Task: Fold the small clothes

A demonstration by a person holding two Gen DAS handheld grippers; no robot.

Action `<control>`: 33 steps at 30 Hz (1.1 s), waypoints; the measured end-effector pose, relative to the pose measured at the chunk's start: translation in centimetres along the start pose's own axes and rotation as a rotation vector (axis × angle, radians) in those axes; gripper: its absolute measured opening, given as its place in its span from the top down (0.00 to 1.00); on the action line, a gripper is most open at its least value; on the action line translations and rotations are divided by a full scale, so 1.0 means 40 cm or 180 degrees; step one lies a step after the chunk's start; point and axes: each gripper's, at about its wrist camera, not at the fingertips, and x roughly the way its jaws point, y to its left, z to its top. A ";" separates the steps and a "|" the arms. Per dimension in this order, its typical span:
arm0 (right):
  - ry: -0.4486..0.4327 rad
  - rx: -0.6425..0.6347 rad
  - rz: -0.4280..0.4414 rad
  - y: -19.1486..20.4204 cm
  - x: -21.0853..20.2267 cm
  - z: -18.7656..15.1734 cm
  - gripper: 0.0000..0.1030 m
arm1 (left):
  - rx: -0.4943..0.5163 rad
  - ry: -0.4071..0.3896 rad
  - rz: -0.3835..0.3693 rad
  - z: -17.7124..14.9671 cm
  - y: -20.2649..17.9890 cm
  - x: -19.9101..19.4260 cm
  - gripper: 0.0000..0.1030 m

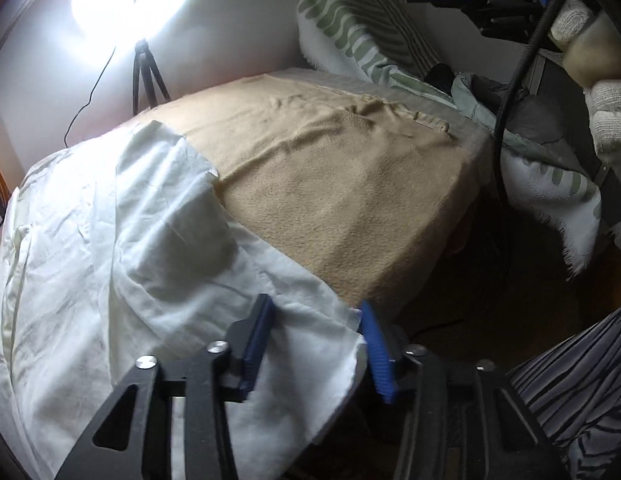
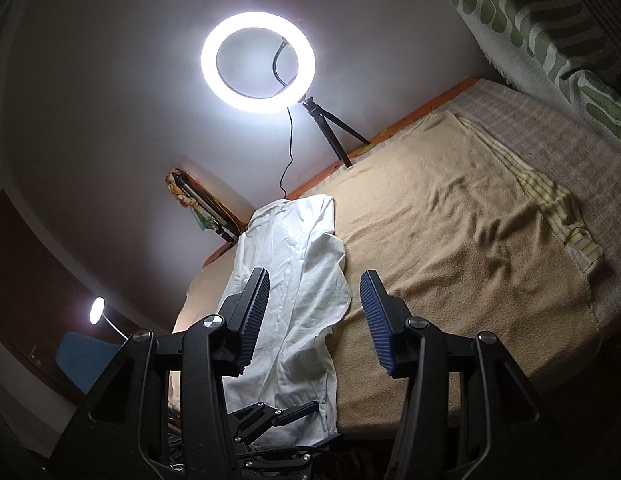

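One white garment lies creased along the tan blanket toward 12 o'clock, its near hem cut off below the bed edge. The left gripper straddles that hem, jaws wide — whether the cloth is pinched cannot be told. The right gripper hangs above, spread and empty — one ring light glares at 12 o'clock, washing out the wall.

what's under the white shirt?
The white shirt lies on a tan blanket spread over the bed; the blanket shows beside it. Whatever is directly beneath the shirt is covered. Its near hem sits between the left gripper fingers.
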 end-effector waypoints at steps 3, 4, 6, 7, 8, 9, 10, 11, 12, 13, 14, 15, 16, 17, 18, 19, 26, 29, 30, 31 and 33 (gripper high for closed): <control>0.0089 0.0008 0.0015 0.002 0.033 0.007 0.51 | -0.0206 -0.0034 -0.0181 -0.001 0.043 -0.009 0.90; 0.0118 -0.0002 0.0014 0.002 0.044 0.010 0.51 | -0.0284 -0.0036 -0.0286 -0.001 0.054 -0.013 0.95; 0.0208 -0.0023 -0.0015 0.003 0.083 0.020 0.51 | -0.0422 -0.0053 -0.0410 0.003 0.075 -0.025 0.98; 0.0246 -0.0031 -0.0030 0.002 0.102 0.024 0.51 | -0.0523 -0.0088 -0.0482 0.002 0.087 -0.039 0.99; 0.0306 -0.0042 -0.0043 0.001 0.128 0.028 0.51 | -0.0645 -0.0135 -0.0577 0.001 0.101 -0.056 0.99; 0.0367 -0.0051 -0.0036 0.001 0.154 0.030 0.51 | -0.0747 -0.0175 -0.0641 0.002 0.113 -0.070 0.99; 0.0446 -0.0059 -0.0044 0.000 0.187 0.034 0.51 | -0.0834 -0.0227 -0.0681 0.002 0.124 -0.086 0.99; 0.0523 -0.0057 -0.0081 -0.004 0.222 0.036 0.51 | -0.0930 -0.0286 -0.0734 0.001 0.137 -0.104 0.99; 0.0625 -0.0055 -0.0125 -0.008 0.268 0.038 0.51 | -0.1018 -0.0342 -0.0779 0.000 0.149 -0.122 0.99; 0.0717 -0.0057 -0.0165 -0.014 0.310 0.039 0.51 | -0.1074 -0.0399 -0.0798 -0.002 0.158 -0.137 0.99; 0.0796 -0.0046 -0.0201 -0.021 0.349 0.039 0.51 | -0.1123 -0.0456 -0.0812 -0.005 0.166 -0.154 0.99; 0.0880 -0.0035 -0.0228 -0.027 0.389 0.039 0.51 | -0.1171 -0.0505 -0.0830 -0.008 0.175 -0.169 0.99; 0.0957 -0.0020 -0.0253 -0.034 0.433 0.038 0.51 | -0.1218 -0.0538 -0.0852 -0.012 0.183 -0.181 0.99; 0.1024 0.0027 -0.0277 -0.044 0.478 0.037 0.51 | -0.1272 -0.0569 -0.0880 -0.020 0.191 -0.193 0.99; 0.1073 0.0078 -0.0296 -0.053 0.516 0.036 0.50 | -0.1294 -0.0596 -0.0885 -0.024 0.195 -0.201 0.99; 0.1118 0.0125 -0.0312 -0.061 0.553 0.033 0.50 | -0.1292 -0.0624 -0.0875 -0.027 0.199 -0.209 0.99; 0.1374 0.0011 -0.0323 -0.029 0.730 0.019 0.63 | -0.1434 -0.0659 -0.0906 -0.053 0.241 -0.219 0.99; 0.1384 -0.0383 -0.0634 0.038 0.747 0.033 0.93 | -0.1537 -0.0658 -0.0965 -0.072 0.259 -0.218 0.99; 0.1369 -0.0412 -0.0651 0.053 0.744 0.041 0.93 | -0.1572 -0.0659 -0.0985 -0.081 0.264 -0.219 0.99; 0.1337 -0.0464 -0.0672 0.077 0.738 0.048 0.94 | -0.1605 -0.0659 -0.1001 -0.092 0.269 -0.220 0.99; 0.1305 -0.0632 -0.0758 0.118 0.731 0.062 0.95 | -0.1704 -0.0656 -0.1045 -0.115 0.286 -0.222 0.99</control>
